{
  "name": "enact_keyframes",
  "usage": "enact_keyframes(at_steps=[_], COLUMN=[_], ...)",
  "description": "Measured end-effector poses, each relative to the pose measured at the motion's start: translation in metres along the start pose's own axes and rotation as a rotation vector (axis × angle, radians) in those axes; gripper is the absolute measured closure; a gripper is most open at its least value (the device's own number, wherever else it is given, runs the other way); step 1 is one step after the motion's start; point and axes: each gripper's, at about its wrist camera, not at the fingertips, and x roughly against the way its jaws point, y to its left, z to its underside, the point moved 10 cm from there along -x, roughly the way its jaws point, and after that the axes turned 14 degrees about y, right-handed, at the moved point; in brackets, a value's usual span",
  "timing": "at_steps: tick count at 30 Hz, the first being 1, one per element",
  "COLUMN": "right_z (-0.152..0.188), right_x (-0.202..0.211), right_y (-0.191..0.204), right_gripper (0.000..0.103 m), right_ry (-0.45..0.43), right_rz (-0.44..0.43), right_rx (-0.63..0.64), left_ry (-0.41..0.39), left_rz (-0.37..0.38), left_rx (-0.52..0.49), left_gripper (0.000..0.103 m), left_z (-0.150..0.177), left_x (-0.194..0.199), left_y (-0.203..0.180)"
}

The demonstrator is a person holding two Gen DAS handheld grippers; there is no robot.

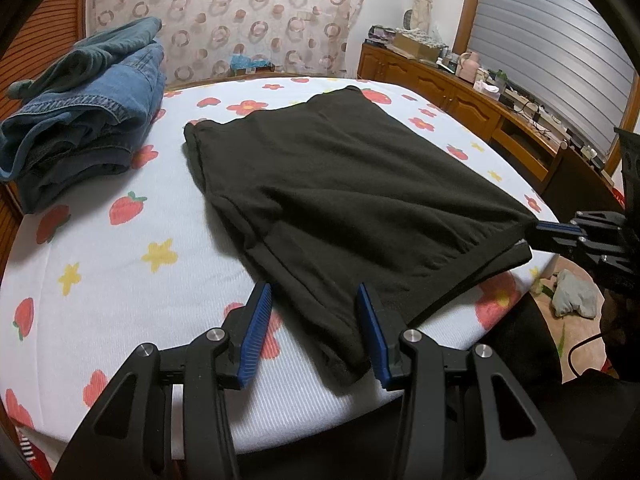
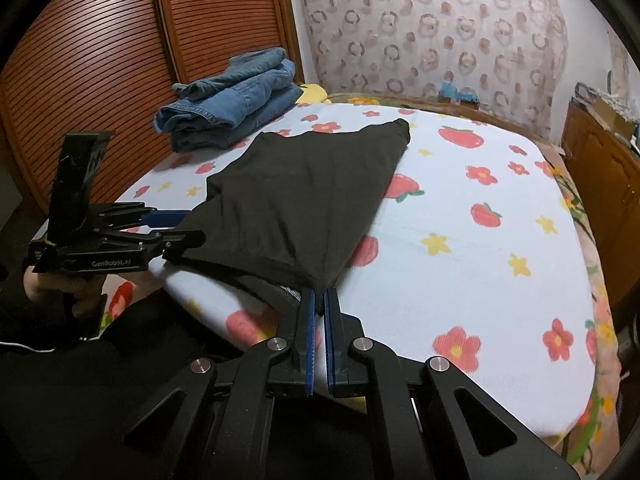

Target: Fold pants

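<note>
Strawberry-and-flower bedsheet (image 1: 120, 264) covers the whole bed, with one stack of folded jeans (image 1: 80, 116) at the far left by the slatted wardrobe. One pair of black pants (image 1: 340, 184) lies folded mid-bed, its near end hanging at the mattress edge. Left gripper (image 1: 312, 332) is spread wide around a near corner; right gripper (image 2: 319, 304) pinches another corner. Bare sheet on the right.

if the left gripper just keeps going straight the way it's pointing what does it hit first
Most likely the black pants. The left gripper is open, with the pants' near corner already lying between its fingers, low over the bed sheet. Whether it touches the cloth yet is unclear.
</note>
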Motion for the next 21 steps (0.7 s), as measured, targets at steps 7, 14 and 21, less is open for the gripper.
enact_keyframes(at_steps=[7,14,21], right_z=[0.000,-0.004,-0.009], right_x=[-0.004,-0.001,0.005], right_y=[0.001,0.001,0.002], right_gripper=[0.099,0.099,0.097], right_ry=[0.027,0.010,-0.018], right_rz=[-0.017,-0.032,-0.033], right_rx=[-0.009,-0.028,-0.031], left_ry=[-0.007,-0.026,-0.013], left_rz=[0.019,0.031,0.029], left_rx=[-0.007,-0.029,-0.007], left_gripper=[0.072,0.094,0.093], left_z=[0.009,0.015,0.018], left_x=[0.007,0.019,0.020], left_y=[-0.001,-0.006,-0.002])
